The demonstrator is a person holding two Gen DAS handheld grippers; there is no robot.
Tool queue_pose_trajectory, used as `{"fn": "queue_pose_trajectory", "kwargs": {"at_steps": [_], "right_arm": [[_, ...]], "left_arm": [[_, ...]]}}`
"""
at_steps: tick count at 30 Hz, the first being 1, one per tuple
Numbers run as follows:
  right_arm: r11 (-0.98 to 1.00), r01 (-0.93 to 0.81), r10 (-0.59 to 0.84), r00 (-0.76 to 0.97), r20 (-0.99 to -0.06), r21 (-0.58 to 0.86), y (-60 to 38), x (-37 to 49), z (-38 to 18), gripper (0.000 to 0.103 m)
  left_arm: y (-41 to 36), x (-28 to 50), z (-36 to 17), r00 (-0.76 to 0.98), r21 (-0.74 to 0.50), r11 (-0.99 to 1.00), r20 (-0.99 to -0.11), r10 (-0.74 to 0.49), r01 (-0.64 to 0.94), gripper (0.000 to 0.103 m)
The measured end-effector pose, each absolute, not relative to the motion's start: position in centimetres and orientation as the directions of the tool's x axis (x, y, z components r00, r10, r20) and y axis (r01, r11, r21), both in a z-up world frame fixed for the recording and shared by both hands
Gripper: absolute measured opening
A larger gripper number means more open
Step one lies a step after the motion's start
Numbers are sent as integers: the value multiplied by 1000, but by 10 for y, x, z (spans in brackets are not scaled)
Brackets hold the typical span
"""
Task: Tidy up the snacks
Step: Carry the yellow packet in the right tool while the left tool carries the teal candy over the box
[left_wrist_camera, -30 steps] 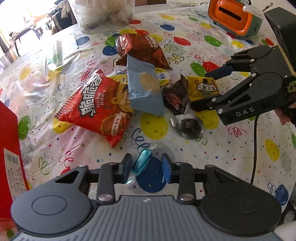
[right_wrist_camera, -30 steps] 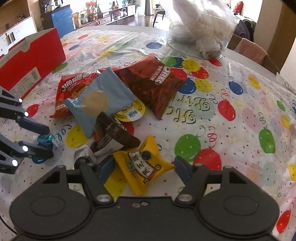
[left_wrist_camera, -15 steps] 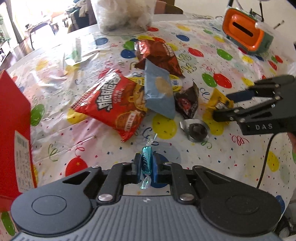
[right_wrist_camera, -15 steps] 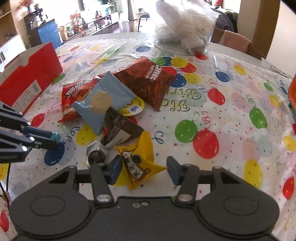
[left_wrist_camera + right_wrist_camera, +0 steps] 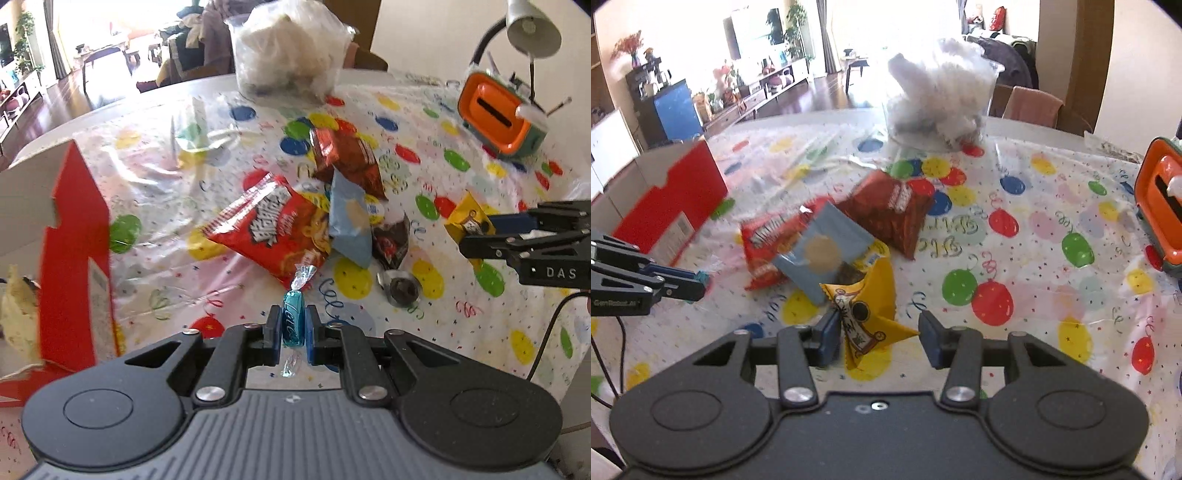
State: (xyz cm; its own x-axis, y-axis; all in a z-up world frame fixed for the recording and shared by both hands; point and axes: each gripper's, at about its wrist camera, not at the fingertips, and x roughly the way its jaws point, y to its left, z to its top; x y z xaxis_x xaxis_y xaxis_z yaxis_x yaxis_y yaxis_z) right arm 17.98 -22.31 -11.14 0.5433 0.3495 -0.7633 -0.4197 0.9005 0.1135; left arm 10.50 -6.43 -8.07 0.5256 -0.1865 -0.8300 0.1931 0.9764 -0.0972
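Note:
My left gripper [image 5: 292, 328] is shut on a teal wrapped candy [image 5: 293, 322] and holds it above the table; it also shows in the right wrist view [image 5: 698, 282]. My right gripper [image 5: 877, 332] is shut on a yellow snack packet [image 5: 866, 314], lifted off the table; the packet also shows in the left wrist view [image 5: 467, 221]. On the balloon-print tablecloth lie a red chip bag [image 5: 273, 229], a light blue packet [image 5: 349, 218], a brown Oreo bag [image 5: 347, 158], a dark small packet [image 5: 391, 240] and a round silver-wrapped snack [image 5: 400, 288].
An open red cardboard box [image 5: 70, 236] stands at the left, close to my left gripper. A clear bag of white stuff [image 5: 288, 51] sits at the far table edge. An orange and green device [image 5: 502, 122] and a lamp [image 5: 532, 29] stand at the far right.
Both grippers have risen from the table. The left one closed on the teal candy and lifted it. The right one lifted the yellow packet off the pile.

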Motion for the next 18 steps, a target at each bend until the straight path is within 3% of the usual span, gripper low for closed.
{"fn": "queue_pose_trajectory", "kwargs": {"at_steps": [18], "right_arm": [[855, -507, 434, 577, -691, 113, -124, 158, -43, 46]], "left_arm": [[27, 86, -20, 616, -90, 992, -777, -128, 93, 12]]}}
